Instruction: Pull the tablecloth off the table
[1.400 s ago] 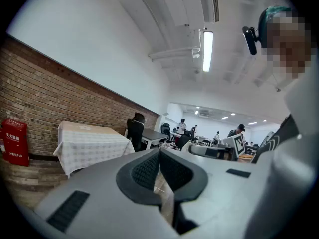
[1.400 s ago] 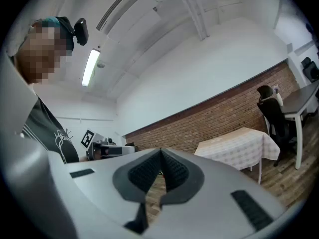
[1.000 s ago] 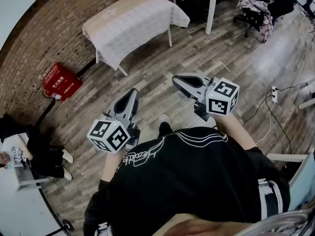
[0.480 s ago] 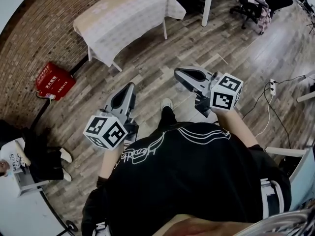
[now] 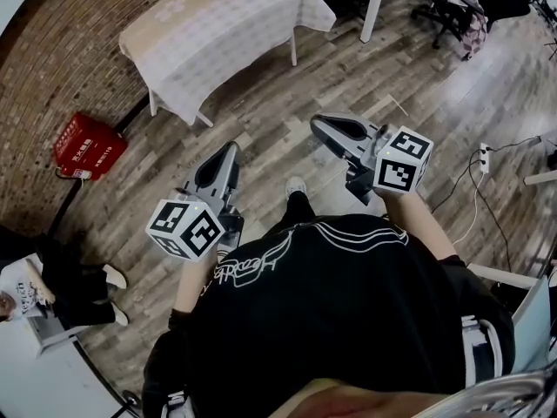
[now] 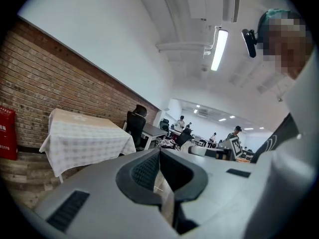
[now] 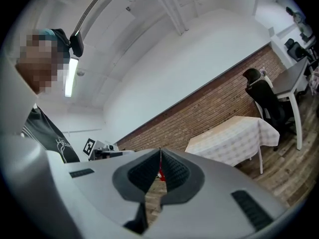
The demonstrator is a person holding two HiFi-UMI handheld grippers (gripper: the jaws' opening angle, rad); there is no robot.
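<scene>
Head view: a person in a black top holds the left gripper point(image 5: 230, 150) and right gripper point(image 5: 320, 125) out level over the wood floor point(image 5: 287, 111), both pressed together with nothing between the jaws. Well beyond them, the pale checked cloth point(image 5: 226, 33) lies draped over the bench point(image 5: 293, 49), hanging down every side that shows, its top apparently bare. Behind it run a brick wall point(image 5: 78, 68) and a red box point(image 5: 87, 144). The cloth looks light, thin and limp, likely to bunch and slide freely rather than resist. The hanging near hem, best at its two corners, seems the place to pinch it, one gripper to each.
</scene>
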